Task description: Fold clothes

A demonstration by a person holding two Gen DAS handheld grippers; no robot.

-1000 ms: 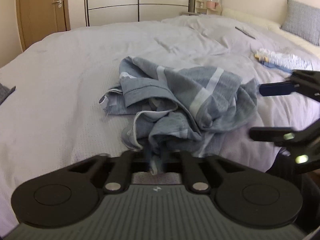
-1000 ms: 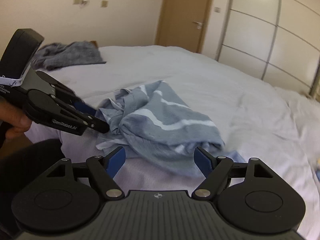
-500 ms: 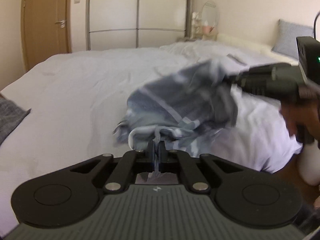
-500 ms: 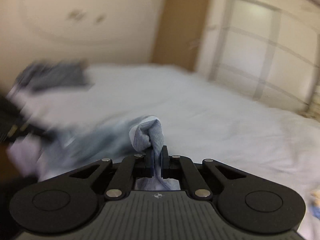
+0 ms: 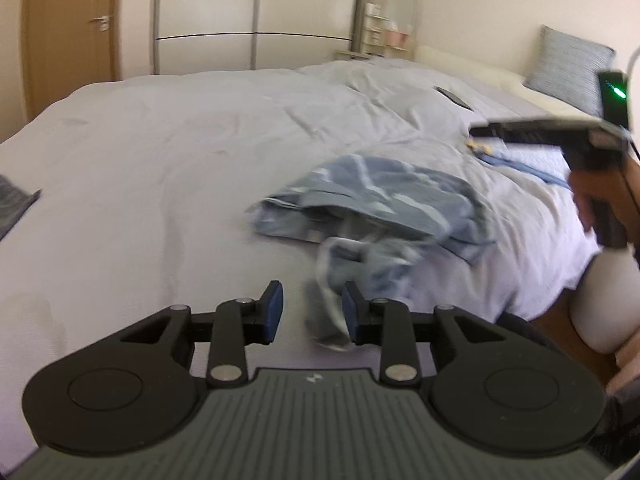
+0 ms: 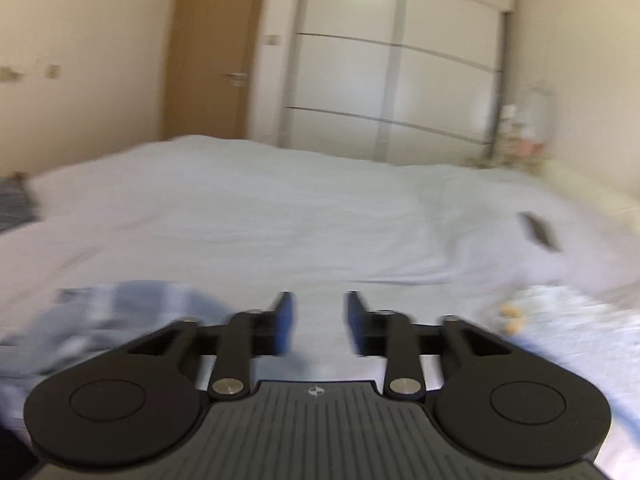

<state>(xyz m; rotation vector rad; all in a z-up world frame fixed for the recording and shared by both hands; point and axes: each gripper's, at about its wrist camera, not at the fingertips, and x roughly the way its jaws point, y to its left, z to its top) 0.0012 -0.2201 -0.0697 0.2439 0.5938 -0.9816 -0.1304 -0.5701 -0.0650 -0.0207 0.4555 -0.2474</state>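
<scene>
A crumpled blue-grey garment with pale stripes (image 5: 372, 208) lies in a heap on the white bed (image 5: 160, 160). My left gripper (image 5: 312, 312) hovers at its near edge. Its jaws are opening, and a loose strip of the cloth (image 5: 328, 316) hangs between them, close to the right pad, without being pinched. My right gripper (image 6: 318, 320) is also opening, with nothing between its blue pads. It points over the bare sheet (image 6: 280, 220), with the garment (image 6: 120, 312) blurred at its lower left. In the left wrist view the right gripper (image 5: 480, 131) is level above the garment's right side, held by a hand (image 5: 592, 200).
A pale patterned piece of clothing (image 5: 520, 156) (image 6: 560, 312) lies to the right of the garment. A dark flat object (image 5: 454, 98) (image 6: 540, 232) rests farther back. Grey cloth (image 5: 16, 204) sits at the bed's left edge, a pillow (image 5: 568, 64) at the far right. Wardrobe and door stand behind.
Half a second ago both grippers were shut on the garment and held it up. Both have let go, and it has dropped onto the bed. The right gripper has swung right.
</scene>
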